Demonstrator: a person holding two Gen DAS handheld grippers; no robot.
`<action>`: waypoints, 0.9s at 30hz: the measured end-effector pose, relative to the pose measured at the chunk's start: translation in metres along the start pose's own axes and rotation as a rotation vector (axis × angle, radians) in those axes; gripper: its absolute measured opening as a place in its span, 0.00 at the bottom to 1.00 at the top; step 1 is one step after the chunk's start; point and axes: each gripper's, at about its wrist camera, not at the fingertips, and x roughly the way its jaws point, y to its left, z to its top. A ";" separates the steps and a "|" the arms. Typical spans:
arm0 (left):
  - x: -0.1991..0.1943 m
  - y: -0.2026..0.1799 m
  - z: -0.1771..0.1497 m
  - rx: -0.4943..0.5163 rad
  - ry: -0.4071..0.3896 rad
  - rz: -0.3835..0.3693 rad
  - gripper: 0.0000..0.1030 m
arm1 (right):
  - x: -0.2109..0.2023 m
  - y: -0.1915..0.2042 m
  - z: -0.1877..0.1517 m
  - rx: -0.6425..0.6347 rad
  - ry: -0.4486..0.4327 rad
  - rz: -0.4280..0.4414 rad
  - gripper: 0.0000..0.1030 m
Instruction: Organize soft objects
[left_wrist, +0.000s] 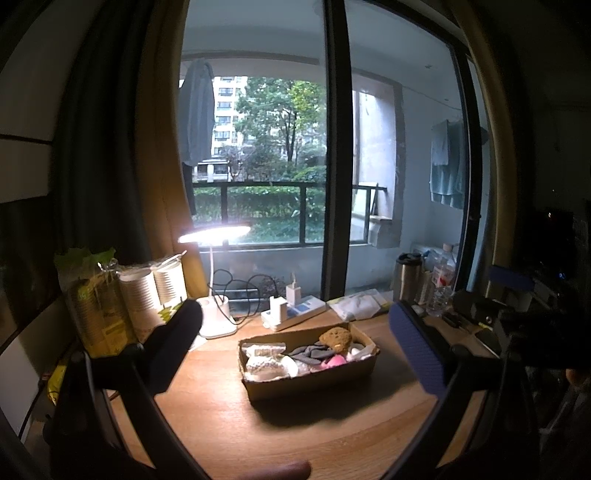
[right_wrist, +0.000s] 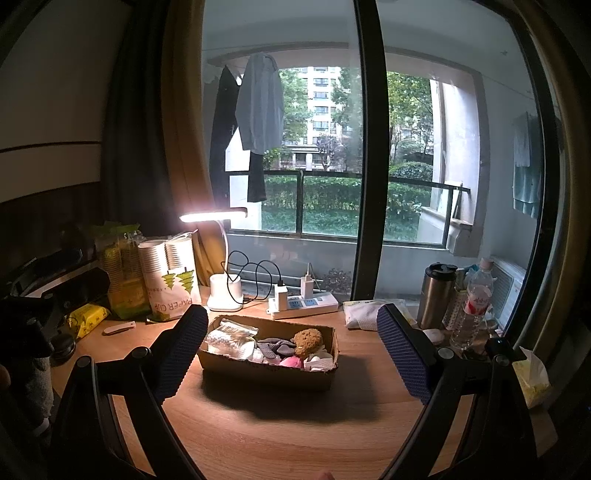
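Both tongs, left tongs (left_wrist: 295, 339) and right tongs (right_wrist: 291, 343), are spread, empty; the brown cardboard box (right_wrist: 266, 373) mid-surface hides its soft things partly, the pink one (right_wrist: 291, 362) most

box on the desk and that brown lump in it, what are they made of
The box looks like plain brown cardboard, matte, with a ragged torn rim. The brown lump seems to be a coarse sponge or plush: its surface is pitted and fuzzy, with no shine. The desk looks like wood or wood-grain laminate, smooth, with visible streaks.

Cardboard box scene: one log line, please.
left gripper open | right gripper open | cardboard box on desk, holds soft items | nothing grasped
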 end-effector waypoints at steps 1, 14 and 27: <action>0.000 0.000 0.000 0.000 0.000 -0.001 0.99 | 0.000 0.000 0.000 0.000 0.000 0.000 0.92; 0.001 0.000 0.000 0.002 0.000 -0.002 0.99 | 0.000 -0.002 -0.001 0.001 0.002 0.000 0.92; 0.002 -0.002 -0.001 0.008 0.003 -0.009 0.99 | -0.001 -0.003 -0.002 0.001 0.003 -0.001 0.92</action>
